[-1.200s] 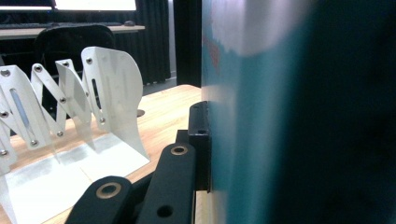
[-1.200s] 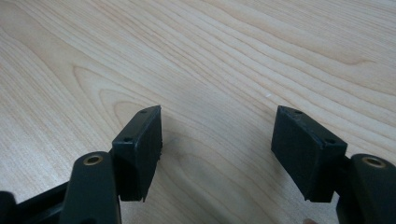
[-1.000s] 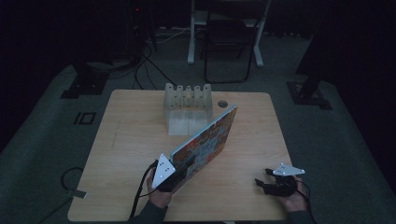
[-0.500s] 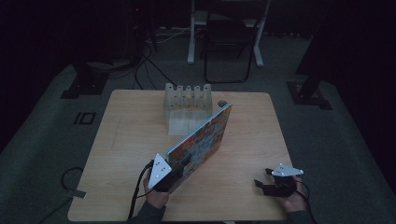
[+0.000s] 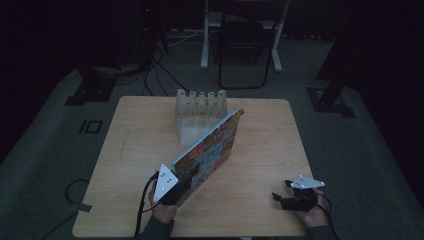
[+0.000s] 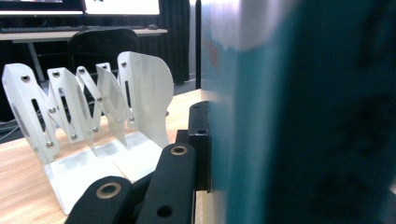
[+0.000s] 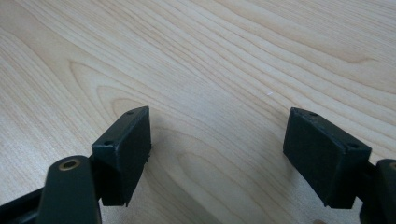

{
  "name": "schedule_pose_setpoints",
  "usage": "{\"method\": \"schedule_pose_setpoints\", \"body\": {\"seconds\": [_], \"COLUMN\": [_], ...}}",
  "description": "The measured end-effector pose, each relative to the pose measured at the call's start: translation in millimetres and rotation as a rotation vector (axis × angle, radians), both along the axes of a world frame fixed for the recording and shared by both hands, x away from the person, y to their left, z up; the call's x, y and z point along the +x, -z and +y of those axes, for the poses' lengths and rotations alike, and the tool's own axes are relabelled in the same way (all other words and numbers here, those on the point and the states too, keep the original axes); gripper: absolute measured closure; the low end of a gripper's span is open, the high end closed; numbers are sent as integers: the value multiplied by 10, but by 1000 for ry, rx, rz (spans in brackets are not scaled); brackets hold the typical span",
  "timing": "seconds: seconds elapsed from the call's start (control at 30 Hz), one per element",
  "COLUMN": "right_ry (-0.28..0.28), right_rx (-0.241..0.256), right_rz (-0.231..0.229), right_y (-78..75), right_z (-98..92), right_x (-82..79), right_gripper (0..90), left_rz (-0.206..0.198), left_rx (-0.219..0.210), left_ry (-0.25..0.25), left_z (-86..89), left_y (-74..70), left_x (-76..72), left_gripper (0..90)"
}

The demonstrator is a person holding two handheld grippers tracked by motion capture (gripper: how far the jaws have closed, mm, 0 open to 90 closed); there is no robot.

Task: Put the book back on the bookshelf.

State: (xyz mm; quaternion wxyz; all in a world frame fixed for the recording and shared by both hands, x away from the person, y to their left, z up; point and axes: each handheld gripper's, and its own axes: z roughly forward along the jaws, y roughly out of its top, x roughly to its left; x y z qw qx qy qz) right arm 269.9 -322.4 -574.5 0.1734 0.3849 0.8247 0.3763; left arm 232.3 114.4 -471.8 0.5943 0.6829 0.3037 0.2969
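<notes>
A flat colourful book [image 5: 210, 150] stands on edge, tilted, running from the table's middle toward the near left. My left gripper [image 5: 186, 181] is shut on its near end; in the left gripper view the book's teal edge [image 6: 299, 116] stands against the black jaw pad [image 6: 200, 140]. A pale slotted metal rack [image 5: 199, 112] stands at the table's far middle, just beyond the book's far end, and its upright dividers [image 6: 98, 98] rise ahead of my left gripper. My right gripper [image 5: 281, 199] rests open near the front right, with bare wood between its fingers [image 7: 123, 149].
The wooden table [image 5: 140, 145] has free surface on its left and right sides. A chair [image 5: 245, 45] and desk legs stand beyond the far edge, with cables on the floor at left.
The book's far end has swung left and lower toward the rack, carried by my left gripper. My right gripper has drifted slightly toward the near edge.
</notes>
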Motion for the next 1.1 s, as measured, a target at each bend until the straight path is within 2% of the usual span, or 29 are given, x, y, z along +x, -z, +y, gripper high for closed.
{"method": "schedule_pose_setpoints", "body": {"seconds": [0.47, 0.8, 1.1], "right_ry": [-2, -2, -2], "right_rx": [0, -1, -1], "right_rz": [0, 1, 1], "right_y": [0, 0, 0], "right_z": [1, 1, 1], "right_x": [0, 0, 0], "right_gripper": [224, 223, 223], "left_rz": [4, 2, 5], "left_rx": [-22, 0, -8], "left_ry": [-33, -67, -95], "left_z": [77, 99, 144], "left_y": [-18, -21, -14], "left_x": [2, 20, 34], "left_gripper": [811, 811, 810]}}
